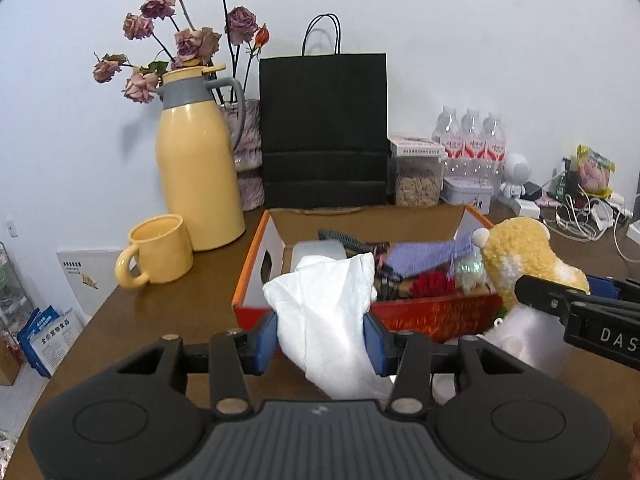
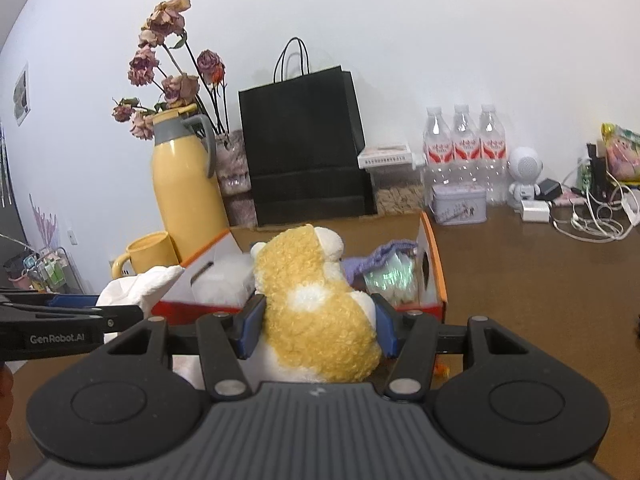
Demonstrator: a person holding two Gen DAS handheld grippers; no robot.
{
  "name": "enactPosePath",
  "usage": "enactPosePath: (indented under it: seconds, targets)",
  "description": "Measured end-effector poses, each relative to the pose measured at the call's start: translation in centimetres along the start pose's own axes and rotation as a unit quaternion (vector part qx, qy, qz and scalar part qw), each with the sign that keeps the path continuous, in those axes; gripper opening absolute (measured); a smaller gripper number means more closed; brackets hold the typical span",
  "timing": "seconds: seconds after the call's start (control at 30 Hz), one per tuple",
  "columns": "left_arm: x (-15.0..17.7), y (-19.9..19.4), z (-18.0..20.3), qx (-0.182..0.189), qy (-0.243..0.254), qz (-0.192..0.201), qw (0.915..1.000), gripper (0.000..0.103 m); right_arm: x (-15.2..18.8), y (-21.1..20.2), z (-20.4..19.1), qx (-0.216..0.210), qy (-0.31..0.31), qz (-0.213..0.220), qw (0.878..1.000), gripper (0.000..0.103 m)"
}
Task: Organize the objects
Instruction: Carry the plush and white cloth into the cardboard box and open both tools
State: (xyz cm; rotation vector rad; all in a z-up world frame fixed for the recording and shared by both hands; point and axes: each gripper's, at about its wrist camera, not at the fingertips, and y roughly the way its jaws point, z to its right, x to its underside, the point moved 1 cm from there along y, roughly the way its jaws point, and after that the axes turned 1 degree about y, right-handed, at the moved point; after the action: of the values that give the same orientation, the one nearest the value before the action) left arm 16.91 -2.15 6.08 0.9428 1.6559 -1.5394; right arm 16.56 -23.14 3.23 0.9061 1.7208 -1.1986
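Left claw: nearest the lens in the left wrist view, blue pads pressed on either side of a crumpled white cloth, held just in front of the box's near wall.
Right claw: nearest the lens in the right wrist view, clamped on a yellow-and-white plush toy, held just in front of the box's near wall.
Bench: brown wood, carrying everything below.
Black paper bag: upright against the wall, behind the box.
Box: open cardboard, red and orange outside, white inside; holds a purple cloth, a red item, a white block and dark bits, too jumbled to name further.
Yellow jug: grey collar and handle, left of the bag, dried roses behind it.
Yellow mug: just beside the jug's base, handle to the left.
Water bottles: three in a row, right of the bag.
Tin: in front of the bottles.
Cables: tangled at far right.
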Motion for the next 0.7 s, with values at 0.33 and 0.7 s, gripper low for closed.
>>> enactPosePath:
  seconds: [0.33, 0.7]
  targets:
    - [-3.1, 4.1, 0.4, 0.004, -0.003, 0.009, 0.9999, 0.045, -2.7, 4.2, 0.2, -0.001, 0.004, 0.003, 1.0, 0.056]
    - [-5.9, 10.2, 1.3, 0.007, -0.006, 0.01, 0.9999, 0.045, -5.3, 10.2, 0.9, -0.009, 0.005, -0.003, 1.0, 0.056]
